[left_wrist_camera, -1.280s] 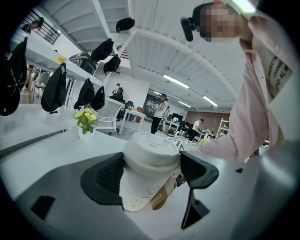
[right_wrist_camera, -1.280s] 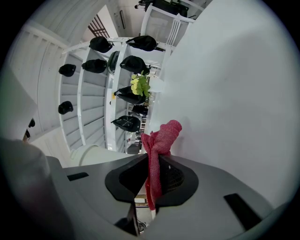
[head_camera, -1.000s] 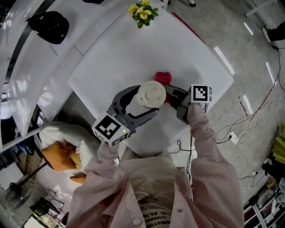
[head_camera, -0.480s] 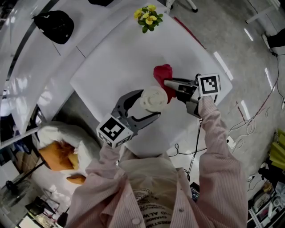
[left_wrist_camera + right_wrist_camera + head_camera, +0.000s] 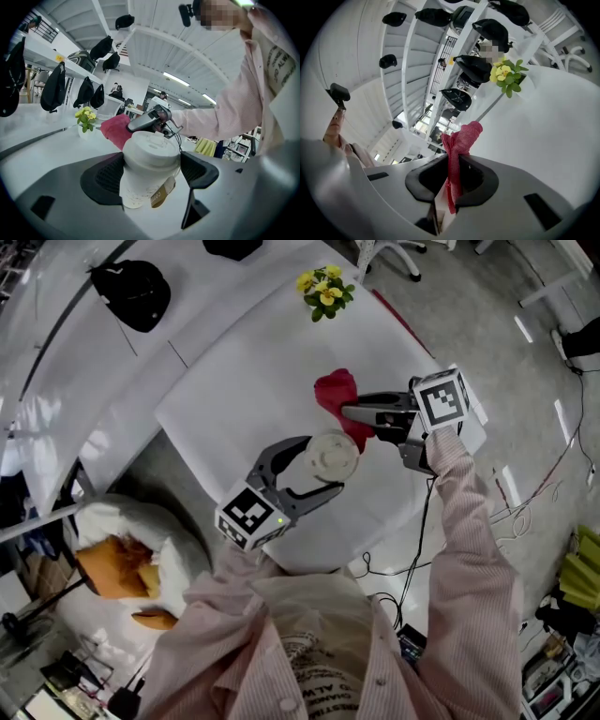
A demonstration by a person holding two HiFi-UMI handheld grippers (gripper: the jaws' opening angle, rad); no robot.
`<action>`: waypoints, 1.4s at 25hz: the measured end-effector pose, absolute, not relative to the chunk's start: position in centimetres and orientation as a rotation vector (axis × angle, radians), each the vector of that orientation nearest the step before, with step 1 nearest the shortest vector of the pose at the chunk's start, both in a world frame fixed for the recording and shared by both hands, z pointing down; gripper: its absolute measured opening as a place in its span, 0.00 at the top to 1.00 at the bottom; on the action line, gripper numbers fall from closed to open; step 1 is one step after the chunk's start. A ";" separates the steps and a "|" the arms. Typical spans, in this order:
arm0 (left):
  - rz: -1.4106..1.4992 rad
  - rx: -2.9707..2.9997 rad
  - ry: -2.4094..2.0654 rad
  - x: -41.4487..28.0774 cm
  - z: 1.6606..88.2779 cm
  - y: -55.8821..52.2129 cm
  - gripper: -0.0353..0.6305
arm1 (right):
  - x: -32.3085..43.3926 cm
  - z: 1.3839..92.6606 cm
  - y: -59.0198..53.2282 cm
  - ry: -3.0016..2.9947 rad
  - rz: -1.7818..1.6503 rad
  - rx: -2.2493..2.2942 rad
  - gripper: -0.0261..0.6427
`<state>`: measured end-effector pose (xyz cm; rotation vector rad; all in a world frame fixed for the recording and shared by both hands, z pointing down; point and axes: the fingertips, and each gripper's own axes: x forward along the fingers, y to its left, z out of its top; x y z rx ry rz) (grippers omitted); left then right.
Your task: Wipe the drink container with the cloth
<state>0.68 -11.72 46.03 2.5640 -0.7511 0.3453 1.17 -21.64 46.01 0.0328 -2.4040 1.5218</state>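
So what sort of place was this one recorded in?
Probably an open-plan office or lab workroom, not a home: white tables, black bags left on the next one, a swivel chair base and loose cables on a glossy floor.

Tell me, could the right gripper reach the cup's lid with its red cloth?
Probably yes: the right gripper, shut on the red cloth, sits beside the cup; the left gripper clasps only its sides, lid uncovered.

Cup (image 5: 333, 454) is flanked by the left gripper (image 5: 322, 463); cloth (image 5: 336, 395), at the cup's 12 o'clock, is pinched by the right gripper (image 5: 349, 412).
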 end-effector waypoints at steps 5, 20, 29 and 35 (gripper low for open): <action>0.346 2.567 -0.749 0.5 46.2 -11.7 0.38 | -0.6 44.9 -21.2 -2.371 1.420 -0.135 0.89; 0.322 2.579 -0.738 0.8 45.5 -12.0 0.38 | -2.6 43.7 -18.0 -2.148 1.213 -0.524 0.89; 0.313 2.579 -0.733 0.8 45.6 -12.0 0.38 | -2.8 44.0 -17.8 -2.070 1.294 -0.586 0.89; 0.304 2.581 -0.733 0.8 45.6 -12.0 0.38 | -3.1 44.5 -18.0 -2.030 1.358 -0.616 0.89</action>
